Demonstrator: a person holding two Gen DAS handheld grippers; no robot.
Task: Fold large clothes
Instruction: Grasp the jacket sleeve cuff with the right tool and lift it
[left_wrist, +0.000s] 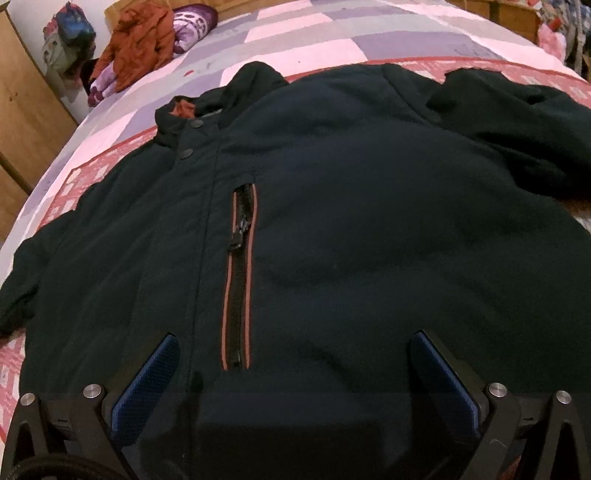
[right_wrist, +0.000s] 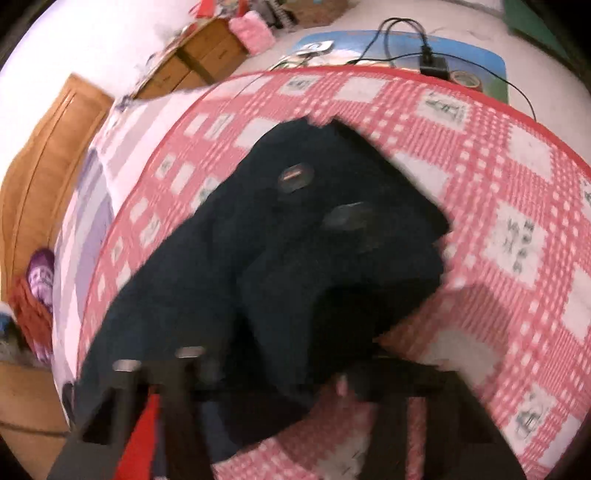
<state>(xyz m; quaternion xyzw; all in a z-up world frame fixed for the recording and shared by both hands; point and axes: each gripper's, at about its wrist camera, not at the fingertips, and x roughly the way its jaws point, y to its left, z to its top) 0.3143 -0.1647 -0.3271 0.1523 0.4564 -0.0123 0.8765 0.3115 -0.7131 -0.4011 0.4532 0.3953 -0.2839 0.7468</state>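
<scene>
My left gripper (left_wrist: 295, 365) hovers over a large dark navy padded jacket (left_wrist: 332, 221), spread front-up on a bed's red-and-white checked cover (right_wrist: 498, 184). Its blue-padded fingers (left_wrist: 147, 384) stand wide apart, holding nothing, on either side of a chest pocket zip edged in orange (left_wrist: 238, 277). My right gripper (right_wrist: 273, 384) is blurred above a bunched part of the jacket; I cannot tell whether it clamps the cloth. An orange garment (left_wrist: 138, 44) lies at the bed's far corner.

Dark navy jacket (left_wrist: 332, 221), red-checked blanket (right_wrist: 480, 184)
</scene>
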